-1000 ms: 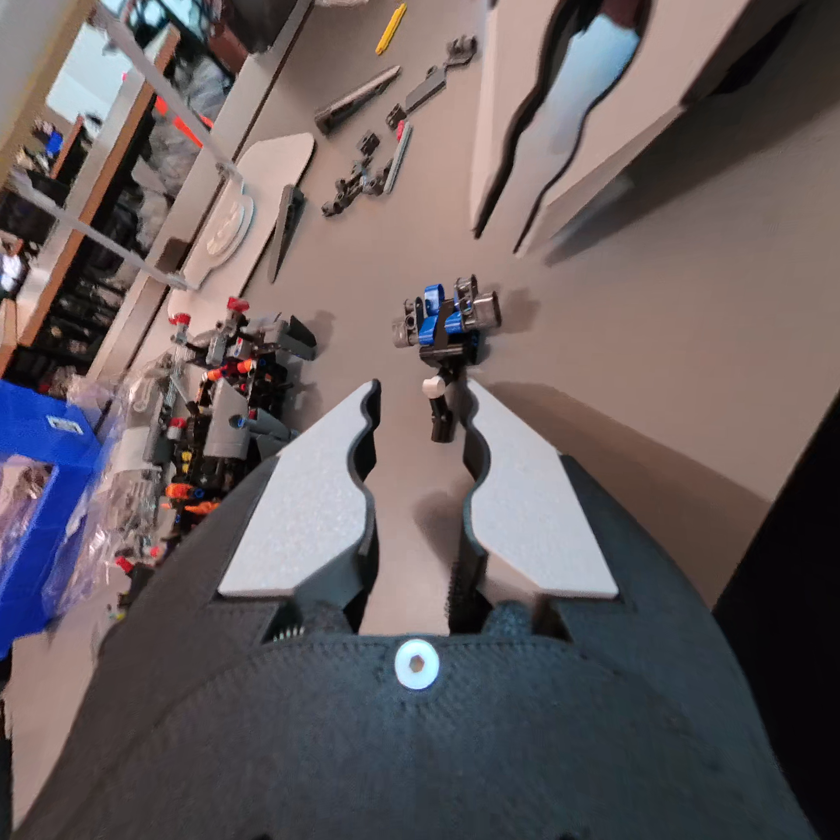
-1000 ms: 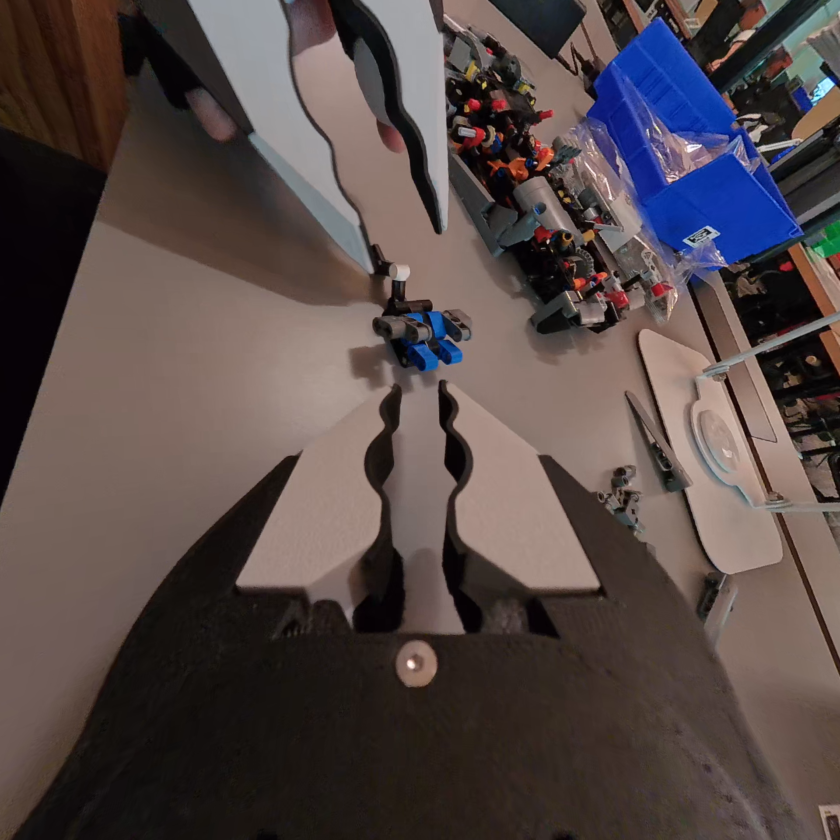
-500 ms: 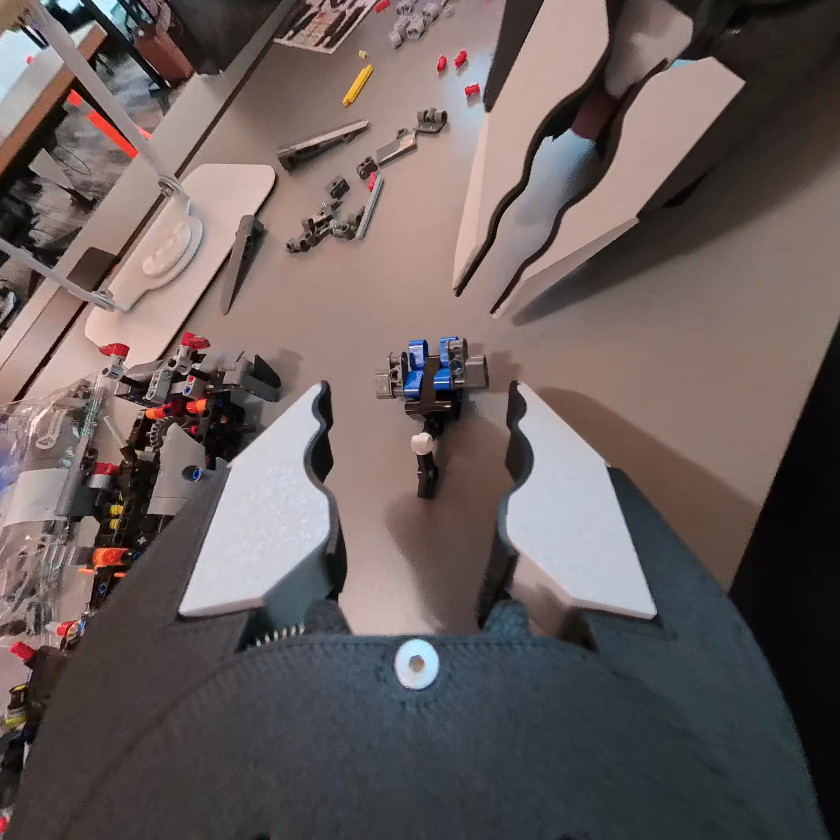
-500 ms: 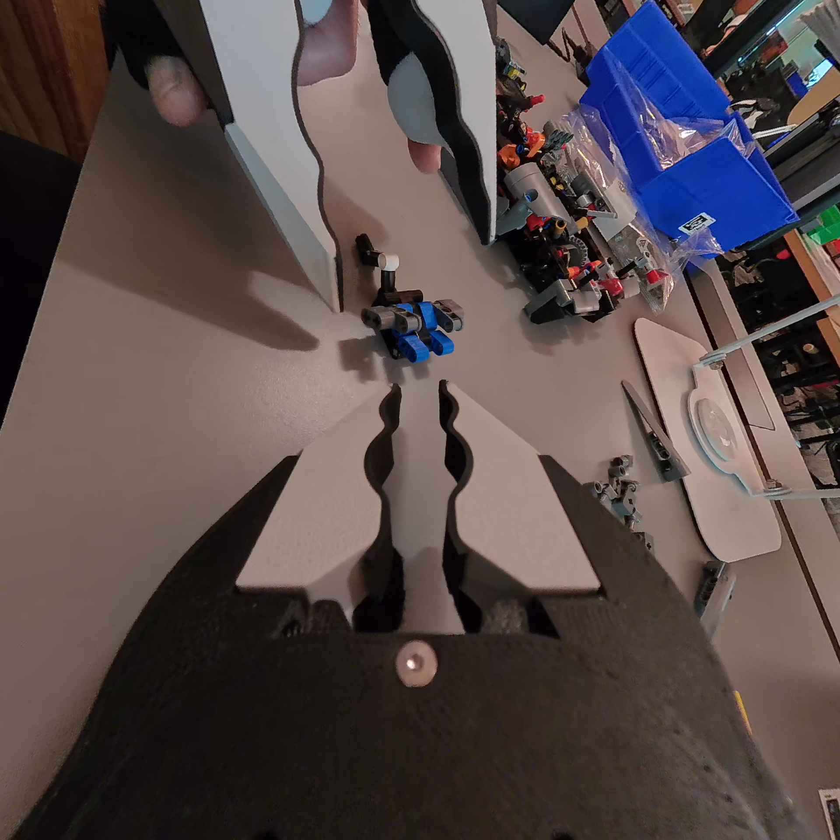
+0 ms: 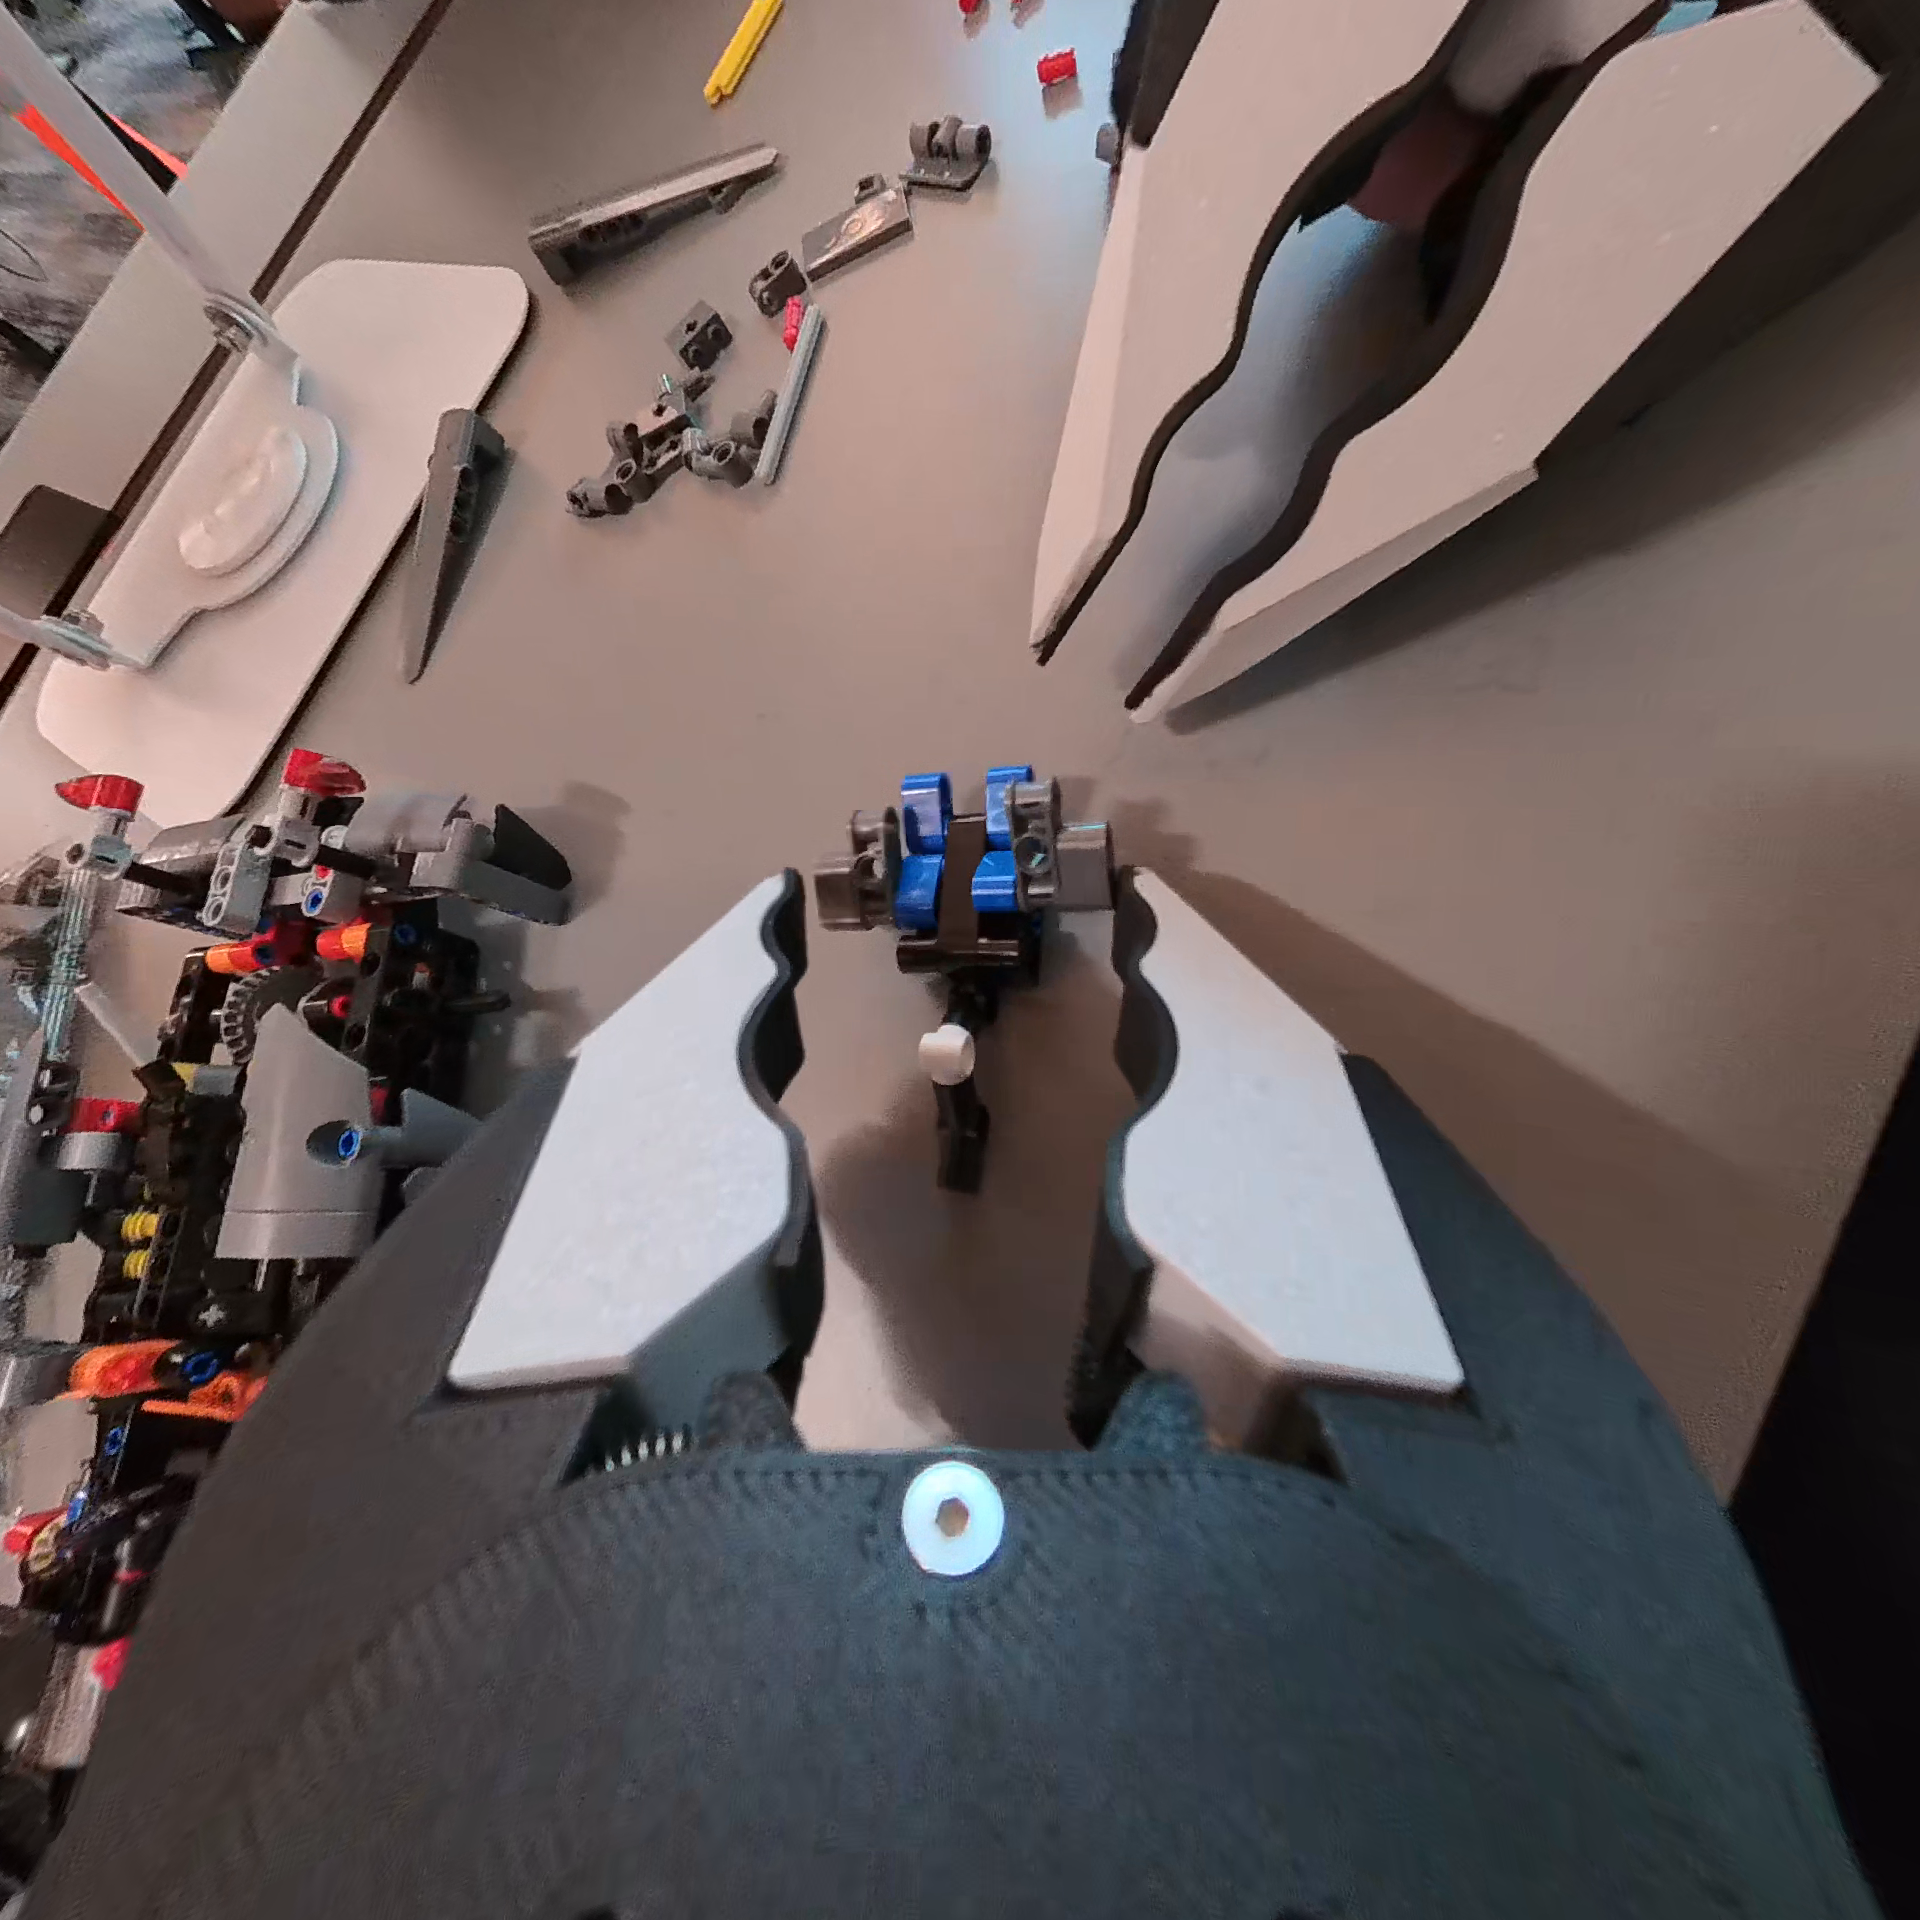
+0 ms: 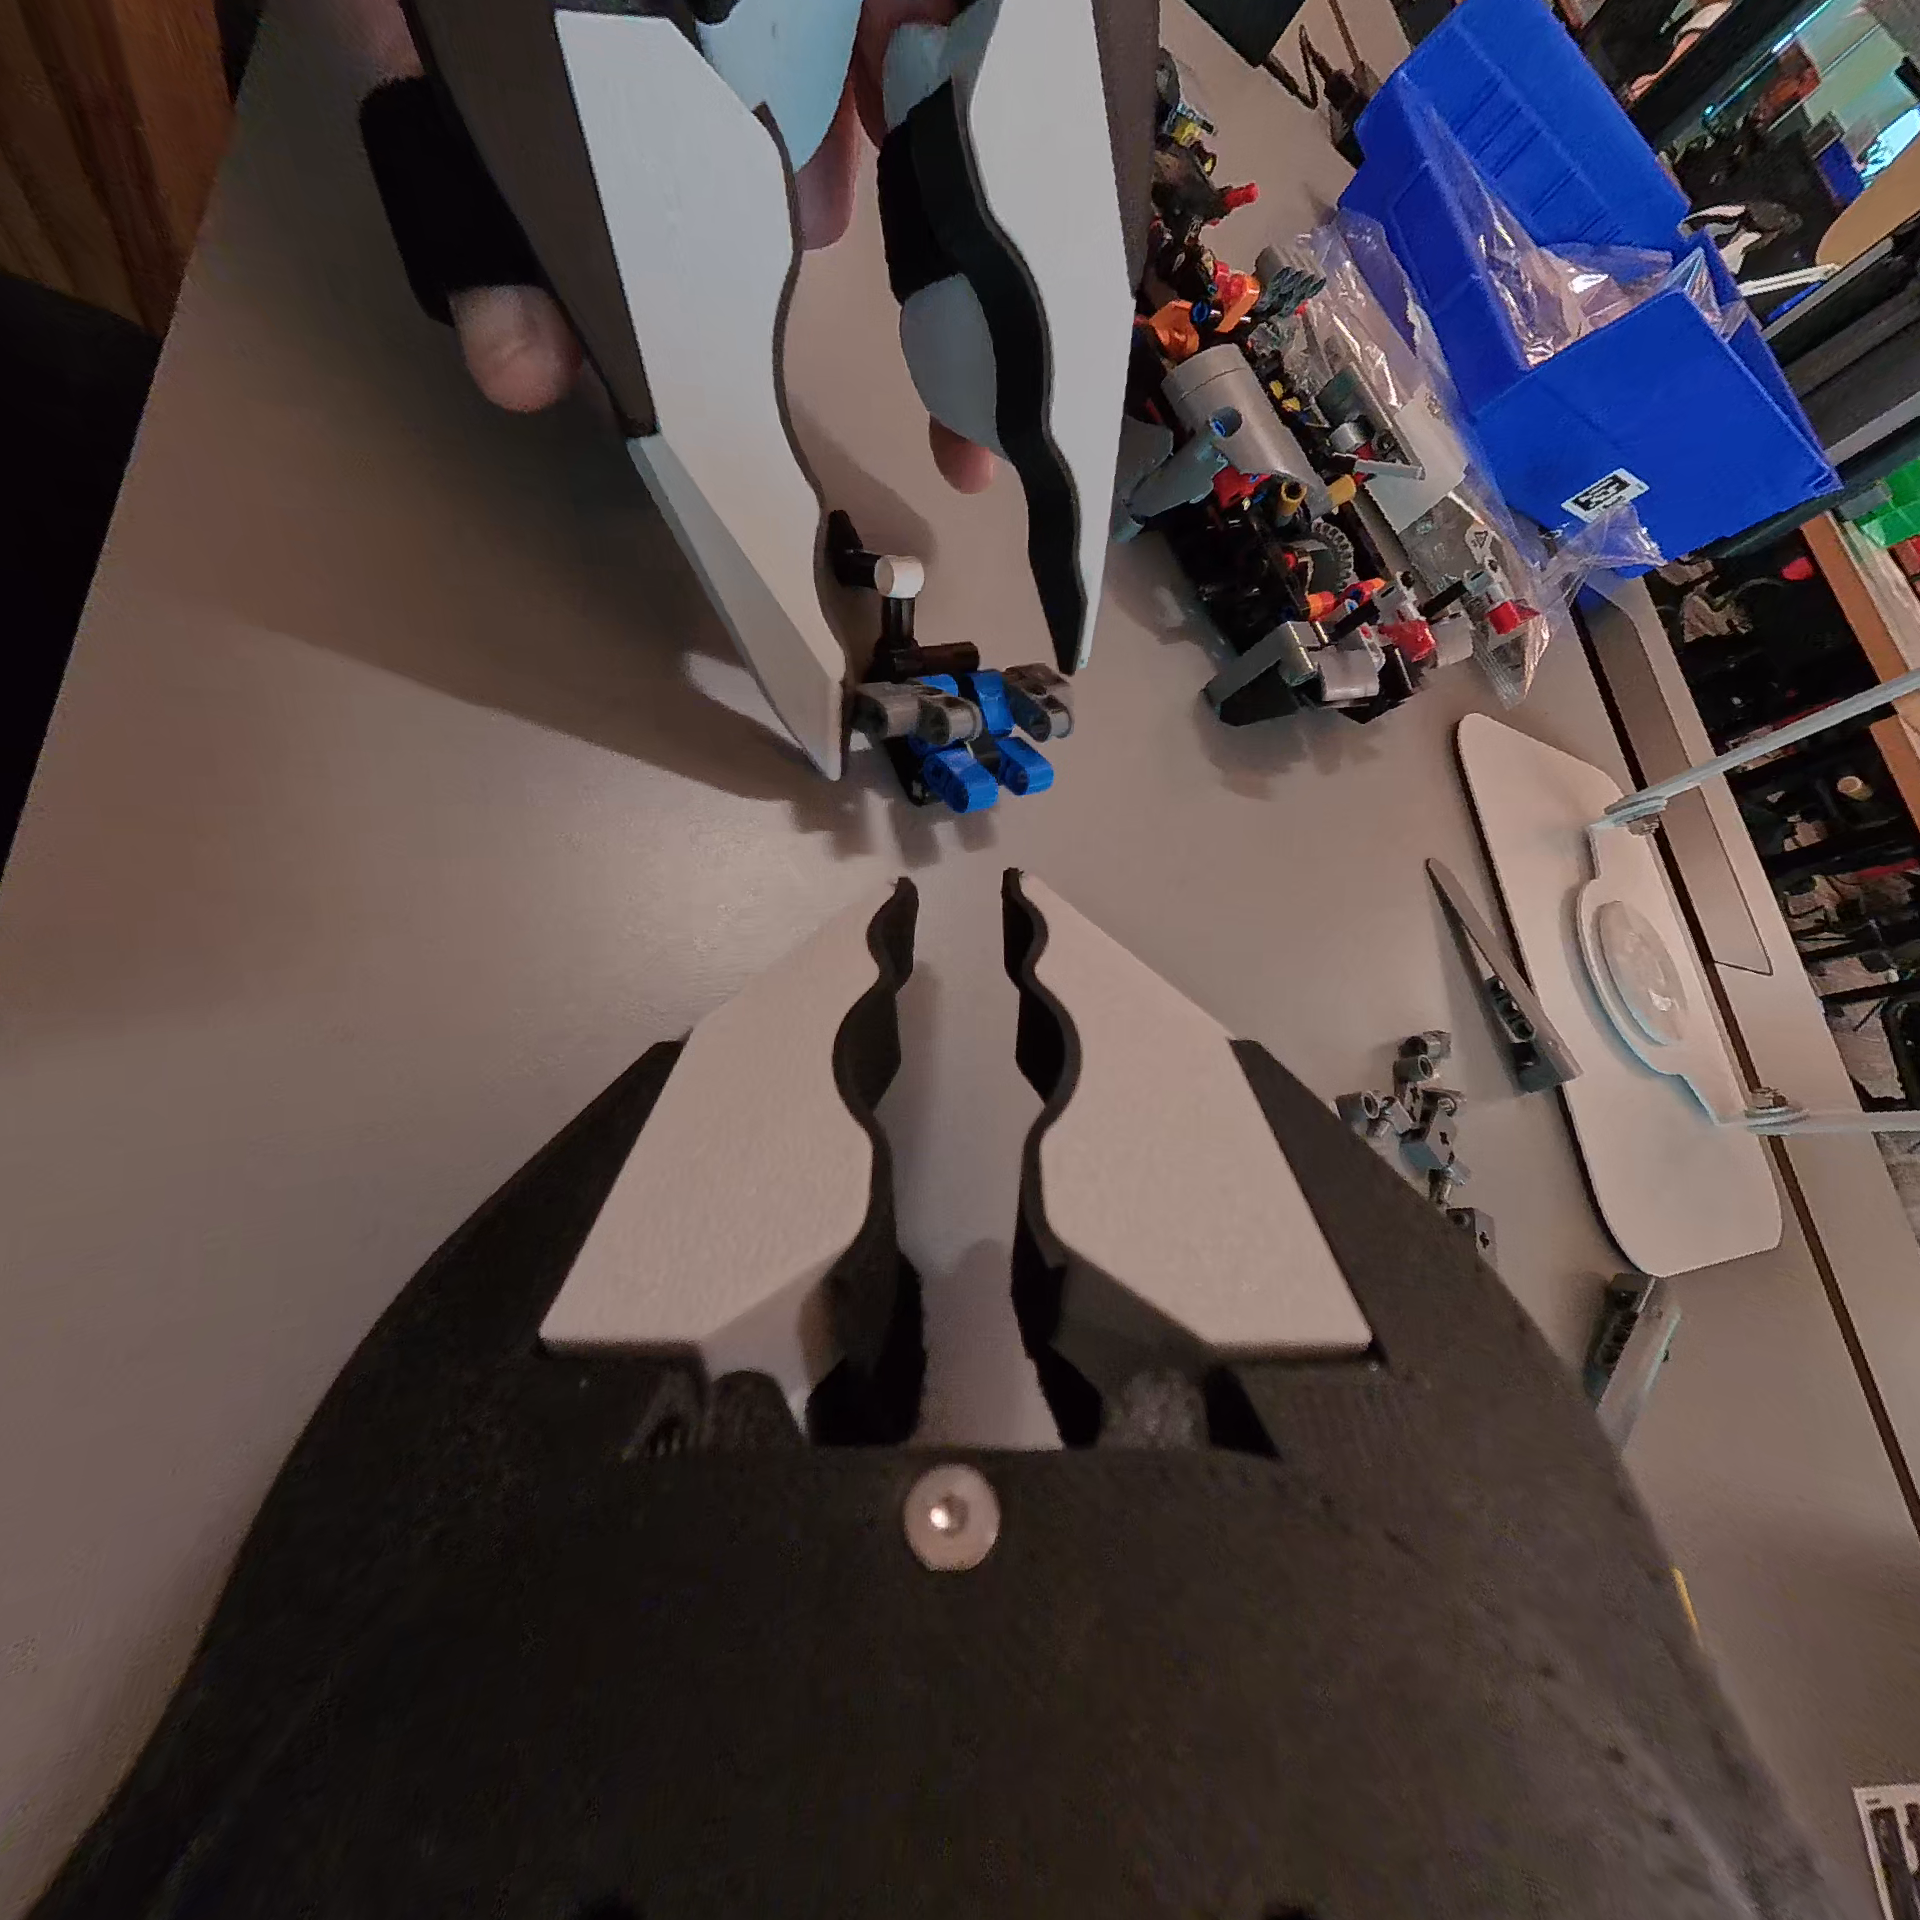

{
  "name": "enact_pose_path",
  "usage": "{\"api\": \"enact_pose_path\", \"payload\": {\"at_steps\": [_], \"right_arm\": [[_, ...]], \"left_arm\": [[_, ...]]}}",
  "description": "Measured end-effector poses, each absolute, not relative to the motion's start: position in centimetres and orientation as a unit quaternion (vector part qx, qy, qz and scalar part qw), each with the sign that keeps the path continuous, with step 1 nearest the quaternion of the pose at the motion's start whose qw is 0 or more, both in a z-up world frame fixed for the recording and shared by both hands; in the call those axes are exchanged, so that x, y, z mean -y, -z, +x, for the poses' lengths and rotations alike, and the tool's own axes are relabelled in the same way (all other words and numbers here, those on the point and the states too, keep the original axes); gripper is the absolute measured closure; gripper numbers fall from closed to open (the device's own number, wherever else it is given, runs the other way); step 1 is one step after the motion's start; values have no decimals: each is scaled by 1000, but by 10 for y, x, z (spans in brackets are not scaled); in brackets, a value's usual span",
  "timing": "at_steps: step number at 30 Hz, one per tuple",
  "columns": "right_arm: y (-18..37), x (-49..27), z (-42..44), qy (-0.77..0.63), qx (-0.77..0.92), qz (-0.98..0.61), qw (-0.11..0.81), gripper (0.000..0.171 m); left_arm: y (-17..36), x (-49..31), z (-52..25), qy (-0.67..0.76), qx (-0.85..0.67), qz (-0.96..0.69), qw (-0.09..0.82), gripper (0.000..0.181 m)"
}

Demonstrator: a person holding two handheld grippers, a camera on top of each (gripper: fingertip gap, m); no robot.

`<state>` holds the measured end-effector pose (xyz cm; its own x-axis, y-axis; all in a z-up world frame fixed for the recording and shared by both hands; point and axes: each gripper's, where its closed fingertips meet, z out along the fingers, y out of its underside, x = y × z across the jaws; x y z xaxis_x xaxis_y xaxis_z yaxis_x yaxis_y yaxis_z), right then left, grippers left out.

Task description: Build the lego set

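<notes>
A small blue, grey and black lego sub-assembly (image 5: 925, 878) with a white-tipped black stem lies on the grey table. My left gripper (image 5: 958, 883) is open, one fingertip on each side of the sub-assembly's grey ends, close to them or just touching. The right wrist view shows the same: the left gripper (image 6: 956, 717) straddles the sub-assembly (image 6: 977, 717), with a person's fingers behind it. My right gripper (image 6: 958, 881) is narrowly open and empty, its tips a short way from the sub-assembly. It also shows at the upper right of the left wrist view (image 5: 1091, 681).
A large part-built lego model (image 5: 260, 1039) (image 6: 1299, 540) stands beside the left gripper. Loose grey parts (image 5: 675, 447) (image 6: 1413, 1112), a grey wedge panel (image 5: 447, 530) and a white stand base (image 5: 260, 468) lie beyond. A blue bin (image 6: 1610, 312) sits behind the model. The table edge (image 5: 1766, 1247) is close. There is about 4 cm between the tips of the two grippers.
My left gripper opened wide, then moved forward so its fingers now flank the sub-assembly. The right gripper has stayed about where it was, still narrowly open.
</notes>
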<state>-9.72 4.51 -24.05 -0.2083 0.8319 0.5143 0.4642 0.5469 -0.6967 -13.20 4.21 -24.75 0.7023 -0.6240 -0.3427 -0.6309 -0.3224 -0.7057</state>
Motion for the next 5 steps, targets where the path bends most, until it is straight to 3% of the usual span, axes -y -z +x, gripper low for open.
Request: {"api": "enact_pose_path", "payload": {"at_steps": [1,4,5], "right_arm": [[241,-45,-97,-200,751,-432,458,157],[241,-46,-97,-198,751,-432,458,157],[241,-46,-97,-197,752,-432,457,157]], "left_arm": [[248,-43,-132,-3,-385,-813,437,128],[248,-43,-132,-3,-389,-811,438,133],[248,-44,-133,-6,-389,-810,439,141]]}}
